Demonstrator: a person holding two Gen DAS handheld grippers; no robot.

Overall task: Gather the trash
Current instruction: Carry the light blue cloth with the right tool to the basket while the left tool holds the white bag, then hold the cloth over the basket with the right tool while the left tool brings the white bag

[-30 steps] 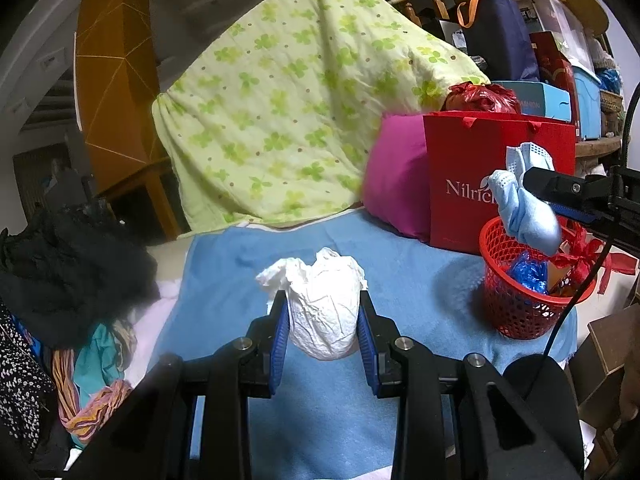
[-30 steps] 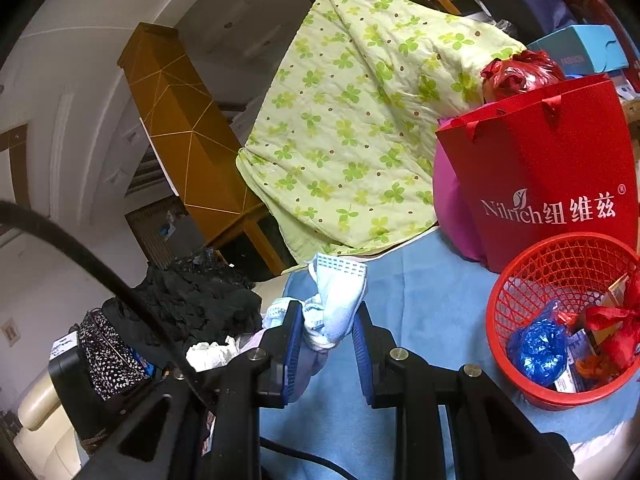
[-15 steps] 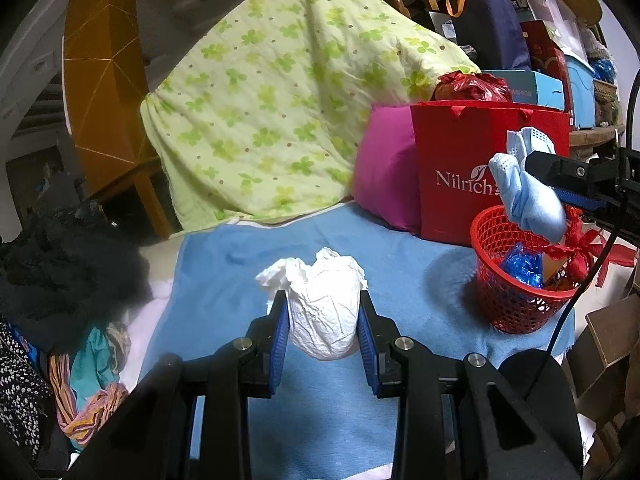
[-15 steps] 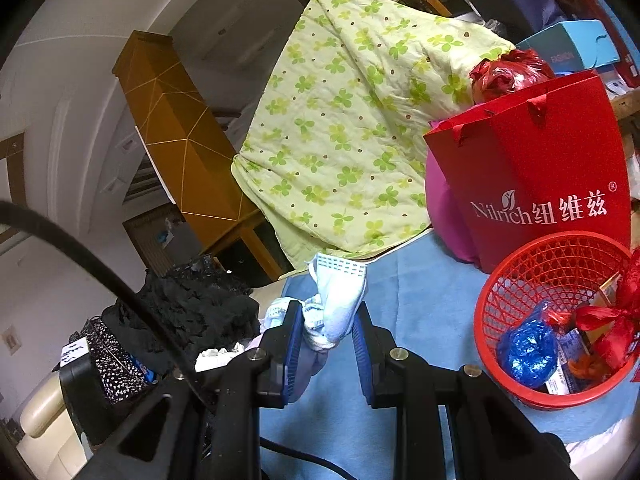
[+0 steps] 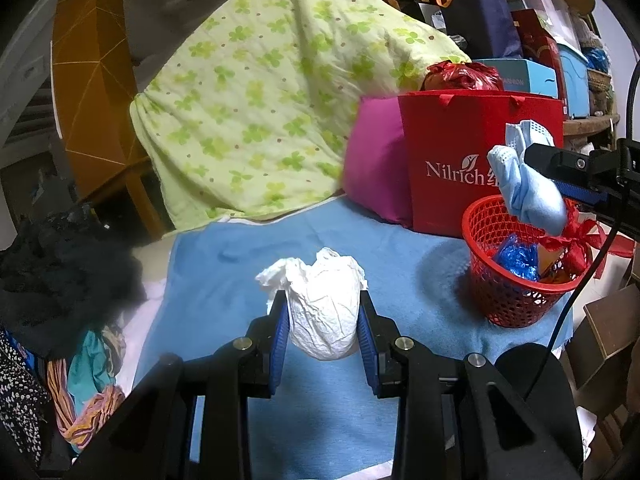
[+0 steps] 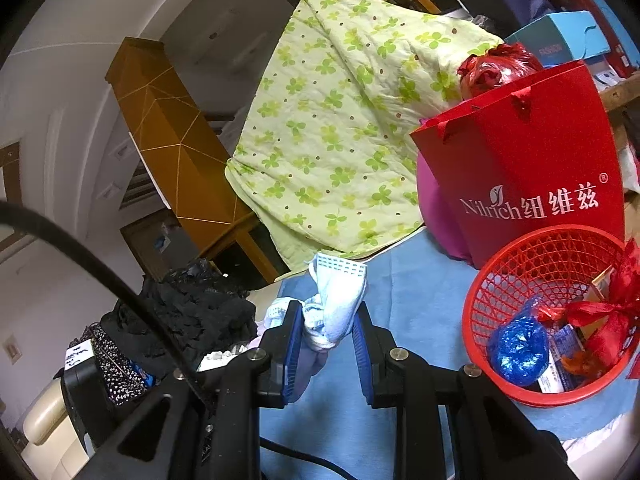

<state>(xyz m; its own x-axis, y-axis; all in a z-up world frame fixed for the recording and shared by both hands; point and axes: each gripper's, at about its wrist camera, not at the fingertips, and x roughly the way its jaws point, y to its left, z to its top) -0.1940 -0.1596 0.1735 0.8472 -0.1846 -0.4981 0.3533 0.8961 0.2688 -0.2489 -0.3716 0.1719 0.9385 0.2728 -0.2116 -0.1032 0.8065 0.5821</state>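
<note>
Crumpled white tissue [image 5: 323,312] clamped in left gripper [image 5: 323,322] above blue cloth [image 5: 240,264]; right gripper [image 6: 326,332] squeezes light-blue face mask [image 6: 334,300], held over red mesh basket [image 5: 516,304] rim.

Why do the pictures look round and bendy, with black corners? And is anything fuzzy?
Both views come through a fisheye lens, which bends edges and leaves black corners. Left wrist view: the white crumpled paper is sharp, and the red basket throws a soft shadow onto the blue cloth. Right wrist view: the blue face mask is sharp and the room behind is dim.
</note>
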